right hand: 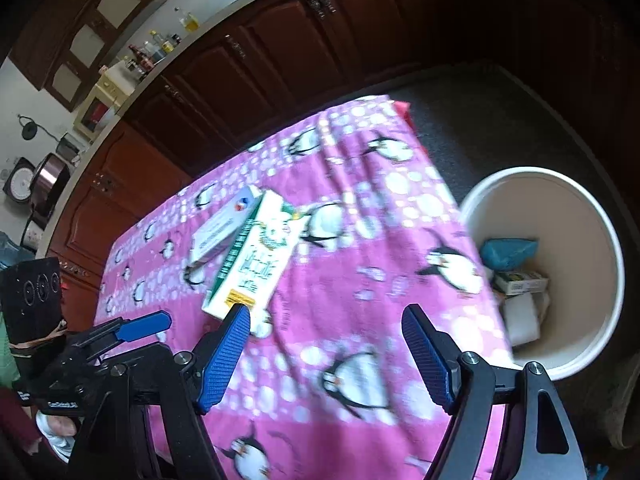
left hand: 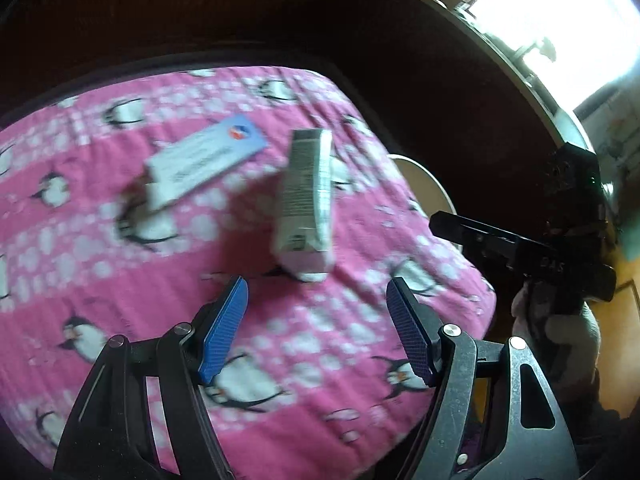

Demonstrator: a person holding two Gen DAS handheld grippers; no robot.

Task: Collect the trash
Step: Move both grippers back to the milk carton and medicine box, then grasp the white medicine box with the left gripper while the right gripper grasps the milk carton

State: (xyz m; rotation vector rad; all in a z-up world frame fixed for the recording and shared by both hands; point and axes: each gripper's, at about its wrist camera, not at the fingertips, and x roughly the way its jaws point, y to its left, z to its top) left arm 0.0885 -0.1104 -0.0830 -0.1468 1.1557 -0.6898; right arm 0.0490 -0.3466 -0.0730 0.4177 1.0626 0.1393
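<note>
On the pink penguin-print cloth (right hand: 360, 280) lies a white-and-green milk carton (right hand: 252, 264) against a flat white-and-blue box (right hand: 218, 226). Both grippers, left gripper (left hand: 316, 300) and right gripper (right hand: 326, 328), hover near the carton, jaws apart, empty. A careless grab could knock the carton off the cloth, missing the white round bin (right hand: 580, 200) beside it.

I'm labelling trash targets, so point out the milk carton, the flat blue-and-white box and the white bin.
milk carton (right hand: 256, 264): right wrist view, printed front face.
flat blue-and-white box (left hand: 206, 160): left wrist view, top face.
white bin (right hand: 576, 216): right wrist view, bare inner wall.
</note>
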